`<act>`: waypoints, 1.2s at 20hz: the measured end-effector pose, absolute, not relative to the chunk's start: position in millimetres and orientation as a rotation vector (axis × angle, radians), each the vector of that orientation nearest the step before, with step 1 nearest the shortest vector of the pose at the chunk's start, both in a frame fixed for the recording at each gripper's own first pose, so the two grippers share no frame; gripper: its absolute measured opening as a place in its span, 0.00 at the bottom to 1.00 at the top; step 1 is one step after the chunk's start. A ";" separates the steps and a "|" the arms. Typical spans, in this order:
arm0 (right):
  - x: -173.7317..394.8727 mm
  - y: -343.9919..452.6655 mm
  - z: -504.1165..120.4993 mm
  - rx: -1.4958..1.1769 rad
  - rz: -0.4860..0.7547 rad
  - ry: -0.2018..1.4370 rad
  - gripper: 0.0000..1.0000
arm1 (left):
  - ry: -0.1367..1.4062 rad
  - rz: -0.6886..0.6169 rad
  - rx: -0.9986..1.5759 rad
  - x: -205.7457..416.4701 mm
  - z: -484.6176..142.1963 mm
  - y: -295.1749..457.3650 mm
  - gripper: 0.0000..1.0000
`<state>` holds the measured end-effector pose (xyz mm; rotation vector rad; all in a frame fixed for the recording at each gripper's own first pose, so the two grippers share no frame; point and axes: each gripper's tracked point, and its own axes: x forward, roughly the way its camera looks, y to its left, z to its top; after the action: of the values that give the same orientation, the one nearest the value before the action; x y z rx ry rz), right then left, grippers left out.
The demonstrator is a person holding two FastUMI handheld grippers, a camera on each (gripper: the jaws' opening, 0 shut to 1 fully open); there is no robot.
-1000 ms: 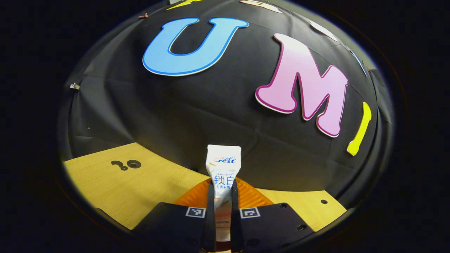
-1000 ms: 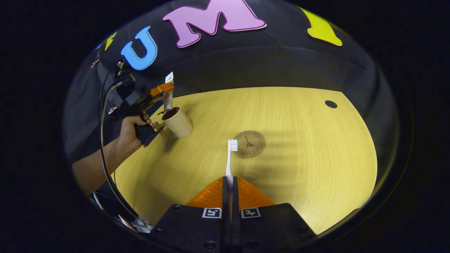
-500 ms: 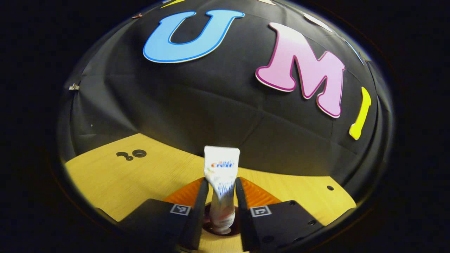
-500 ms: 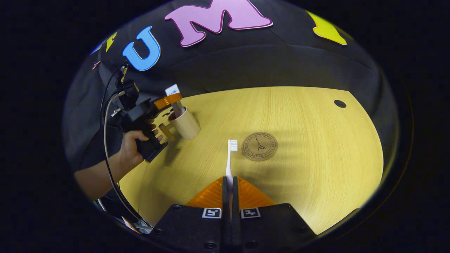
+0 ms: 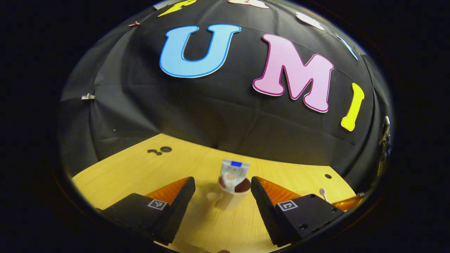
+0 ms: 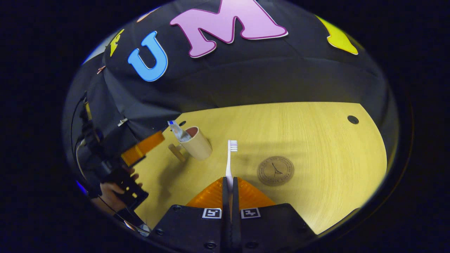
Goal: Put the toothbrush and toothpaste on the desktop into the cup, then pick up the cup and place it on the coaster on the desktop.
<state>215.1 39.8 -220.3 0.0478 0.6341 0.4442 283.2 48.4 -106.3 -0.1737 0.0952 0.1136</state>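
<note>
A beige cup (image 5: 232,196) with a handle stands on the wooden desktop (image 5: 133,175). The toothpaste tube (image 5: 232,172) sticks up out of it. My left gripper (image 5: 223,196) is open, drawn back, with the cup ahead between its spread fingers. In the right gripper view the cup (image 6: 198,144) holds the toothpaste tube (image 6: 177,130) at the left. My right gripper (image 6: 230,184) is shut on the white toothbrush (image 6: 230,158), whose bristle head points forward, just right of the cup. The round brown coaster (image 6: 275,170) lies to the right of the toothbrush.
The booth's black cloth wall rises behind the desktop (image 6: 299,133). A small dark hole (image 6: 352,119) sits near the desktop's far right corner, and other holes (image 5: 160,150) at the far left. A hand (image 6: 112,189) holds the left gripper (image 6: 142,151) at the left.
The left gripper opened, let the toothpaste drop into the cup and pulled back. The right gripper moved toward the cup with the toothbrush, leaving the coaster to its right.
</note>
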 end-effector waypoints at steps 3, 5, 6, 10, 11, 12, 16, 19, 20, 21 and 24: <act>237.2 66.4 -206.6 0.045 0.480 0.581 0.05 | 0.169 0.133 -0.228 230.9 -133.4 46.1 0.98; 249.8 82.0 -199.7 0.037 0.500 0.553 0.05 | 0.202 0.151 -0.232 205.2 -143.9 45.5 0.98; 253.7 88.2 -195.7 0.035 0.510 0.541 0.05 | 0.203 0.164 -0.227 198.1 -150.1 44.4 0.98; 273.4 119.6 -187.8 0.024 0.554 0.505 0.05 | 0.236 0.169 -0.283 166.3 -159.5 47.5 0.98; 277.4 127.9 -186.5 0.013 0.562 0.496 0.05 | 0.240 0.158 -0.305 161.8 -160.6 45.0 0.98; 282.2 134.8 -185.3 0.002 0.570 0.486 0.05 | 0.242 0.153 -0.310 159.4 -160.4 44.5 0.98; 299.7 165.1 -174.5 -0.014 0.607 0.413 0.05 | 0.236 0.155 -0.235 148.6 -160.6 49.0 0.98; 316.2 182.6 -171.7 0.000 0.627 0.370 0.05 | 0.241 0.134 -0.251 142.9 -164.8 45.6 0.98; 323.4 185.6 -170.9 0.006 0.619 0.348 0.05 | 0.240 0.129 -0.250 142.0 -165.2 45.2 0.98; 333.1 188.5 -167.4 0.017 0.605 0.316 0.05 | 0.236 0.126 -0.245 142.3 -164.4 45.7 0.98; 348.4 199.8 -156.8 0.088 0.593 0.259 0.05 | 0.226 0.126 -0.244 144.8 -162.6 48.5 0.98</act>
<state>348.4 199.8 -156.8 0.0883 0.2592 0.5934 144.8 48.5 -162.6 -0.2442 0.2261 0.1256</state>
